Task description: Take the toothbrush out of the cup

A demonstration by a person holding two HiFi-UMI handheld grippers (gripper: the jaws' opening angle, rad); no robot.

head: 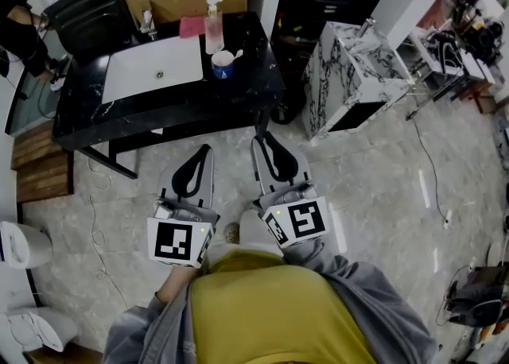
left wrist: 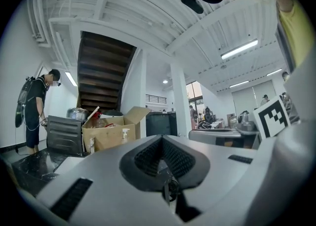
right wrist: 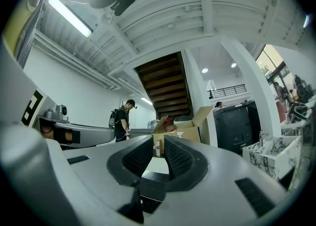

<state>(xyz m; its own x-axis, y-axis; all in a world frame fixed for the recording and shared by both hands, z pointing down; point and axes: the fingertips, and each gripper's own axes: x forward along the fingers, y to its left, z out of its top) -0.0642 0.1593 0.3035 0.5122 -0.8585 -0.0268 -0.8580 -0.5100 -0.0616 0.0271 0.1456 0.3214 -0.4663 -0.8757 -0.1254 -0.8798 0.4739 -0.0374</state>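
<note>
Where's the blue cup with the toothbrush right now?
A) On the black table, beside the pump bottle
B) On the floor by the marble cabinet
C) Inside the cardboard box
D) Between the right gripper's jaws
A: the head view shows the blue cup, with the toothbrush in it, standing on the black table just in front of the pump bottle.

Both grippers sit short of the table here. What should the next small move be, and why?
Probably carry the right gripper forward toward the blue cup. Its jaws stand apart with nothing between them, while the left gripper has its jaws together. The cup, with the toothbrush sticking out, stands near the black table front edge, ahead of both grippers.
</note>
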